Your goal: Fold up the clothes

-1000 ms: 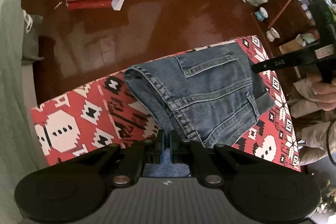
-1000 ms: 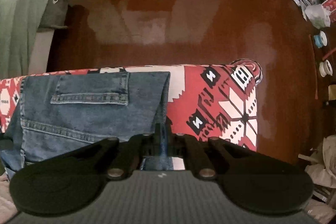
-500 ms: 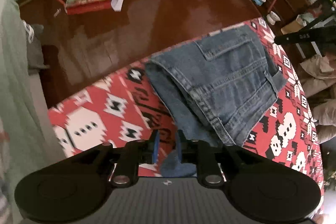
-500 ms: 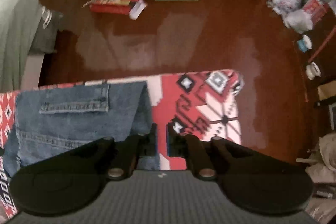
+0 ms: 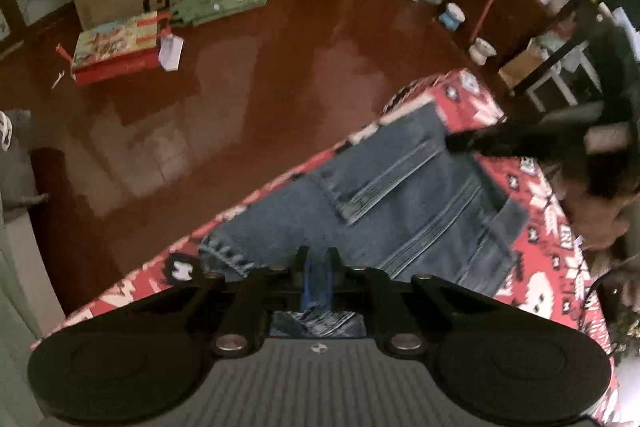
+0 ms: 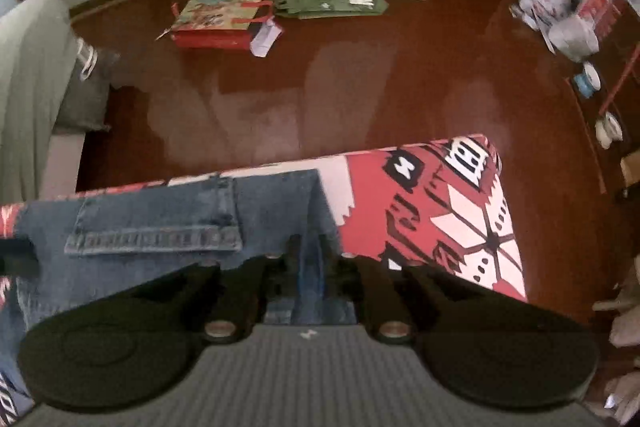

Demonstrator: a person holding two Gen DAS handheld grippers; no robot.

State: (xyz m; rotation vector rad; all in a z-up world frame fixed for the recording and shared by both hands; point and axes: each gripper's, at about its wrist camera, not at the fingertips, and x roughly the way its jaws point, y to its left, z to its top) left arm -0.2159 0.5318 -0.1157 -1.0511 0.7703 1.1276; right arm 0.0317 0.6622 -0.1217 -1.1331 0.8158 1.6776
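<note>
- The surface (image 6: 460, 227), covered in a red patterned cloth, is carrying the folded jeans (image 5: 400, 203), which are lying along its far edge above the brown floor (image 5: 260, 87).
- The left gripper (image 5: 316, 267) is pointing steeply down at the jeans' near left end, its jaws closing on denim.
- The right gripper (image 6: 308, 259) is pointing steeply down at the jeans' right edge, its jaws closing with denim between them.
- A hand (image 5: 596, 215), blurred, is gripping the right gripper's handle.

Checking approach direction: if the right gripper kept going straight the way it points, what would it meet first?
The jeans: the right gripper is closing with denim already between its fingers, and the red patterned cloth probably lies just beneath.
</note>
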